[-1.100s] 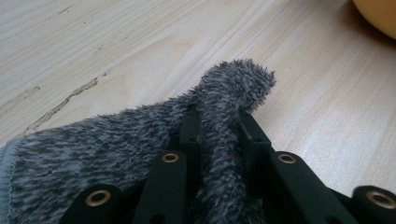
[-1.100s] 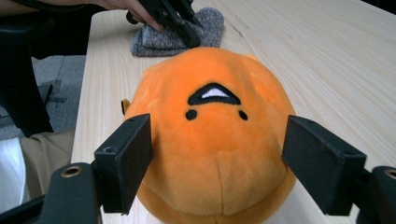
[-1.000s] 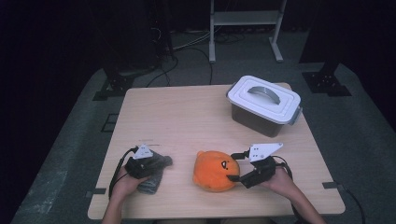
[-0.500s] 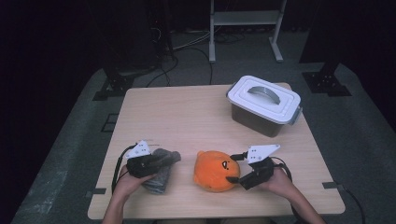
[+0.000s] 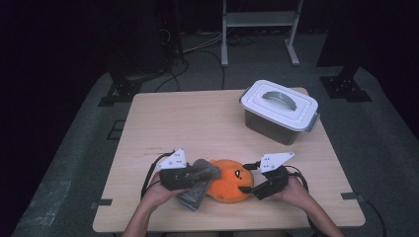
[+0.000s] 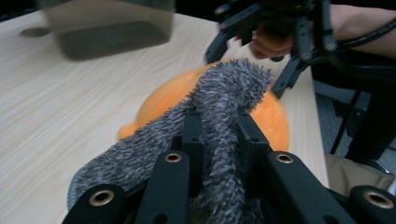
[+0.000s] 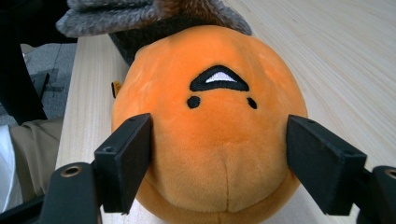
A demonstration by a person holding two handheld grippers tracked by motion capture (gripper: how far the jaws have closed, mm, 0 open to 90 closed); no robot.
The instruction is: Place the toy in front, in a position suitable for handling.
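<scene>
An orange plush toy (image 5: 227,181) with a stitched black face lies near the table's front edge. My right gripper (image 5: 245,181) has a jaw on each side of it, and in the right gripper view both pads (image 7: 126,158) press into the plush toy (image 7: 219,93). My left gripper (image 5: 195,177) is shut on a grey furry toy (image 5: 202,175), lifted and leaning against the orange plush's left side. In the left gripper view the grey fur (image 6: 224,93) is pinched in my left gripper (image 6: 219,126), with the orange plush (image 6: 271,121) behind it and the right gripper (image 6: 252,60) beyond.
A grey box with a white handled lid (image 5: 279,111) stands at the table's back right. The wooden table (image 5: 197,123) has bare room in its middle and left. The front table edge runs just below both hands.
My left gripper has carried the grey furry toy up and to the right until it rests against the orange plush. The right gripper and the plush have stayed put.
</scene>
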